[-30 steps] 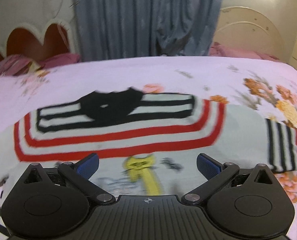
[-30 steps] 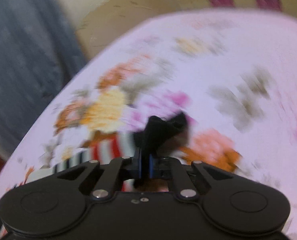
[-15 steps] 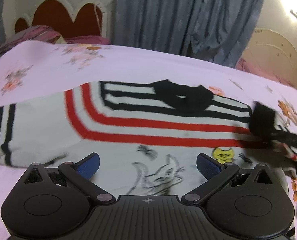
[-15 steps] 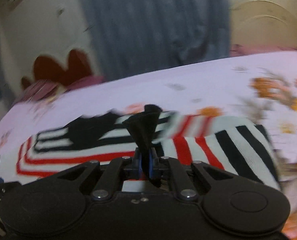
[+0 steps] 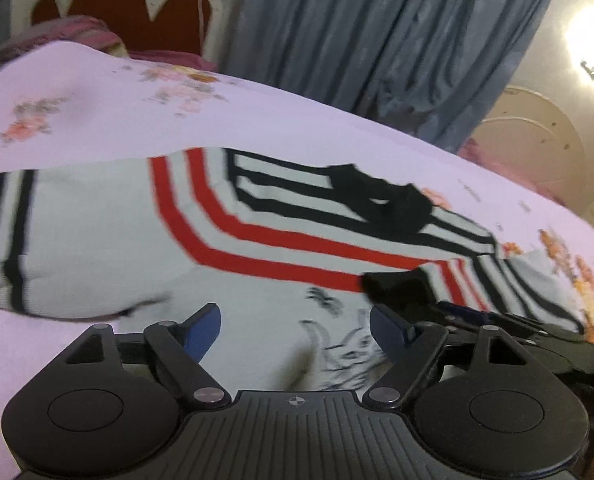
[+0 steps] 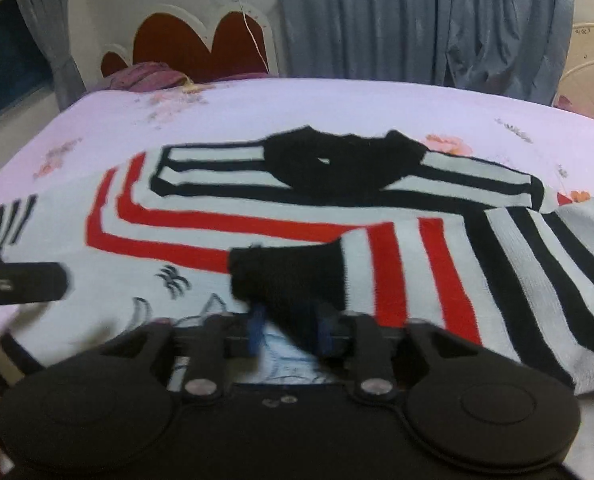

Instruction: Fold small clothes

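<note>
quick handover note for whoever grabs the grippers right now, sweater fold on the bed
Right gripper: jaws opening, the black cuff of the right sleeve between them, lying on the chest.
Left gripper: jaws closing, nothing between them, over the sweater front.
Sweater lies flat on the bed, collar far side.
Done: right sleeve folded across.
Left: left sleeve, still spread out, then the body.

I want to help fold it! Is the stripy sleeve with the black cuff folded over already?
Yes, folded in. The sleeve lies across the sweater's front, its black cuff at the middle, between the opening right claw.
</note>
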The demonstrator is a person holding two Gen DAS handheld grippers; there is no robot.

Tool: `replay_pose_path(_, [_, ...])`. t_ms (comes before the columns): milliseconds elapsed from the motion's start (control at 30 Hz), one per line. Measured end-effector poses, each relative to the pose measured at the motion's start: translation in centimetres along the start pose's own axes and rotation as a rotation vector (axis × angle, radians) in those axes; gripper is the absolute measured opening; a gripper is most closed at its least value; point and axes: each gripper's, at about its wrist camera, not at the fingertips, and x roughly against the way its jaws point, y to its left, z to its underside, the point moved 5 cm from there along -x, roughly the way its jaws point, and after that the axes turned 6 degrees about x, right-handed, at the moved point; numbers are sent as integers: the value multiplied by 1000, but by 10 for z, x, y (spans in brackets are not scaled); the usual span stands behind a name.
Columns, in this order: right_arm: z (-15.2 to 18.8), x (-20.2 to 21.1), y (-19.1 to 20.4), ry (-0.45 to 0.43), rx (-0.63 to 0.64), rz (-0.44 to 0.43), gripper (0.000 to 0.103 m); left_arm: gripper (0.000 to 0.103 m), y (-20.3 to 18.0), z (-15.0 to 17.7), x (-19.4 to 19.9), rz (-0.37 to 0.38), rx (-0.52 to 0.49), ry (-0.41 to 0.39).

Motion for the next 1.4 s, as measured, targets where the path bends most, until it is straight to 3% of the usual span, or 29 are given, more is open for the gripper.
replay_pose_path(200, [-8, 53, -39, -122, -130, 77, 22, 82, -39, 1, -35, 158, 38, 84])
replay_pose_path(367, [-6, 92, -93, -183, -220, 223, 20, 81, -68, 9, -76, 172, 41, 172])
replay_pose_path(400, [-3, 99, -105, -193, -246, 256, 20, 69, -71, 12, -83, 152, 33, 190])
replay_pose_path(433, [1, 106, -117, -200, -273, 289, 20, 47, -73, 13, -90, 138, 27, 196])
replay_pose_path(467, [5, 112, -128, -202, -300, 316, 20, 36, -75, 15, -96, 127, 18, 197])
replay_pose_path(533, [13, 120, -149, -198, -357, 357, 20, 5, -80, 14, -106, 130, 1, 190])
replay_pose_path(600, [23, 126, -167, -195, -422, 385, 22, 5, -85, 7, -105, 132, -25, 160])
replay_pose_path(667, [32, 131, -184, -188, -482, 403, 22, 5, -87, -8, -87, 127, -66, 57])
replay_pose_path(800, [43, 130, -199, -183, -546, 402, 23, 5, -64, -33, -56, 22, -105, -97])
replay_pose_path(933, [49, 116, -194, -131, -542, 342, 26, 5, -38, -21, -76, -44, -124, -7])
replay_pose_path(1100, [53, 97, -186, -73, -511, 298, 29, 5, -44, -6, -79, -68, -144, -2])
replay_pose_path(1167, [48, 95, -191, -82, -502, 295, 35, 20, -42, -7, -77, -85, -156, -6])
replay_pose_path(1200, [44, 93, -196, -91, -503, 290, 42, 48, -39, -8, -76, -95, -154, -16])
replay_pose_path(1233, [38, 91, -202, -105, -502, 281, 45, 69, -36, -11, -77, -102, -147, -27])
replay_pose_path(1400, [6, 59, -234, -128, -513, 208, 44, 69, -21, -21, -85, -92, -103, -21])
